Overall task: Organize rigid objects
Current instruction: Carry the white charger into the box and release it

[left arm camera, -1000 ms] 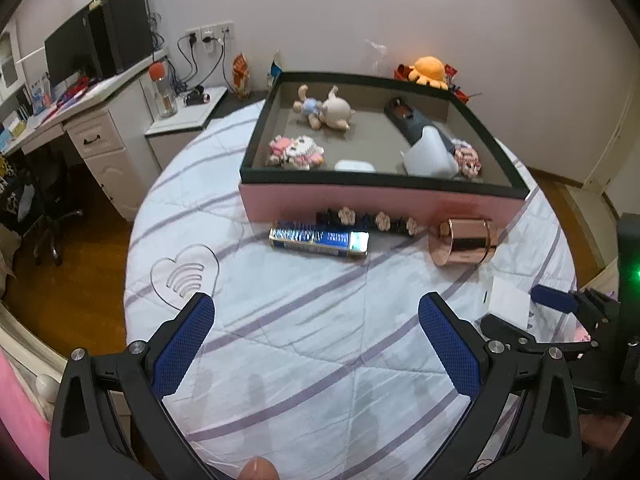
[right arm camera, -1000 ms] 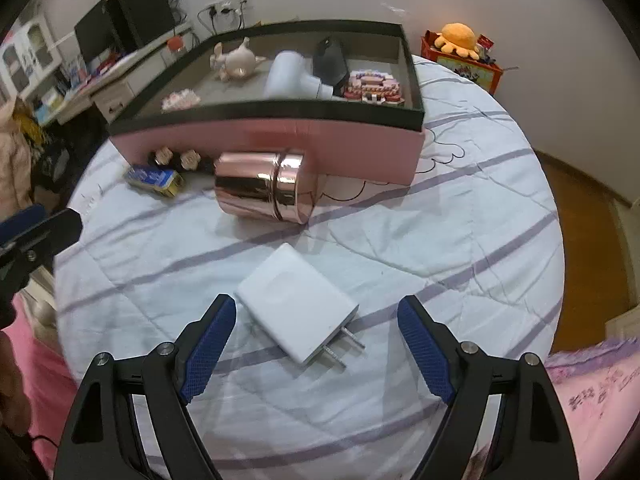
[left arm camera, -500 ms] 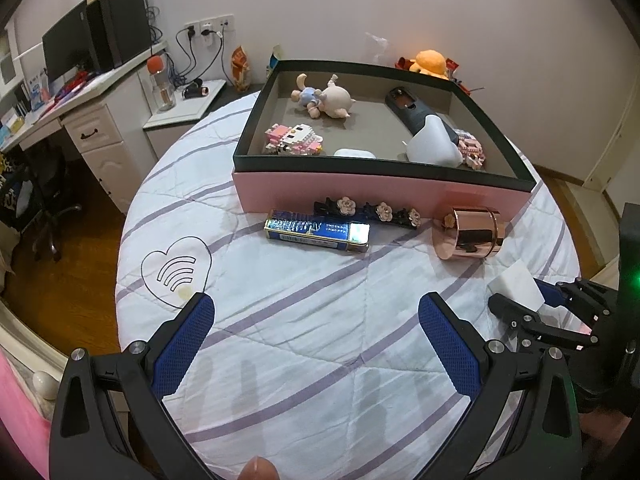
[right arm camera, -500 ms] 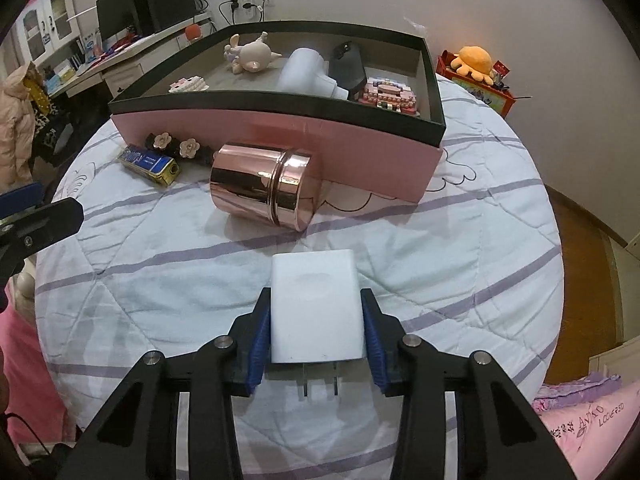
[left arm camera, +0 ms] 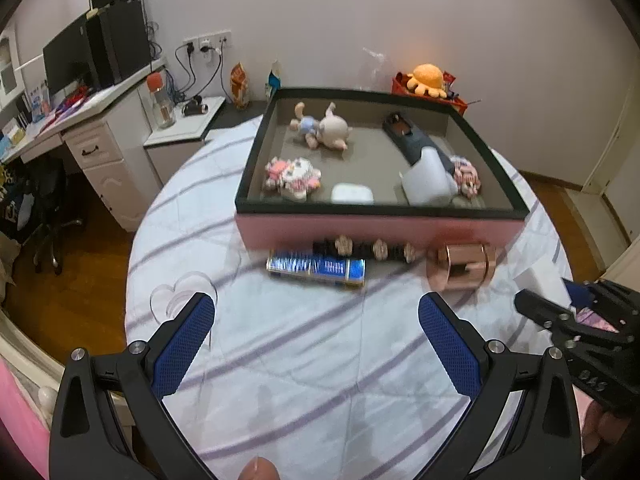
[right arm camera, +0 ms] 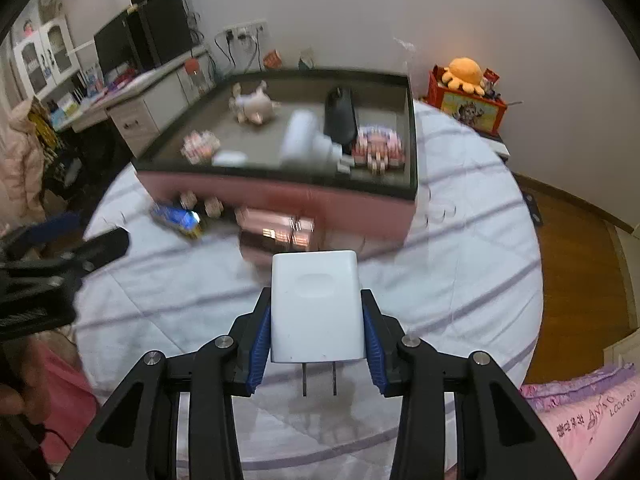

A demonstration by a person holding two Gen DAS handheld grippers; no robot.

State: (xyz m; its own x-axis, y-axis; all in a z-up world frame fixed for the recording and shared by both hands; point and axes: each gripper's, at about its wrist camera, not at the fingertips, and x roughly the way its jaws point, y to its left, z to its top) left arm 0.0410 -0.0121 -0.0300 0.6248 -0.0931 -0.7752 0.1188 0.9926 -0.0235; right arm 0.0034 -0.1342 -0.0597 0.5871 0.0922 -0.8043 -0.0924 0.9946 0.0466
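My right gripper (right arm camera: 316,312) is shut on a white plug adapter (right arm camera: 316,304), lifted above the striped bedspread, prongs toward the camera. The pink box with a dark rim (right arm camera: 280,196) (left arm camera: 376,232) lies ahead and holds toys, a white case and a dark device. In front of it lie a rose-gold cylinder (left arm camera: 460,266) (right arm camera: 276,232), a blue rectangular pack (left arm camera: 316,268) (right arm camera: 178,216) and a black hair clip with flowers (left arm camera: 368,248). My left gripper (left arm camera: 316,344) is open and empty, low over the bedspread in front of the pack. The right gripper (left arm camera: 560,312) shows at the left view's right edge.
The round bed (left arm camera: 280,360) drops off to wooden floor on all sides. A desk with drawers (left arm camera: 100,152) and a monitor stand at the left. An orange plush on a red box (right arm camera: 464,92) sits behind the bed by the wall.
My right gripper closed on the white adapter and has lifted it off the bedspread toward the box. My left gripper stayed open and drew slightly nearer the box.
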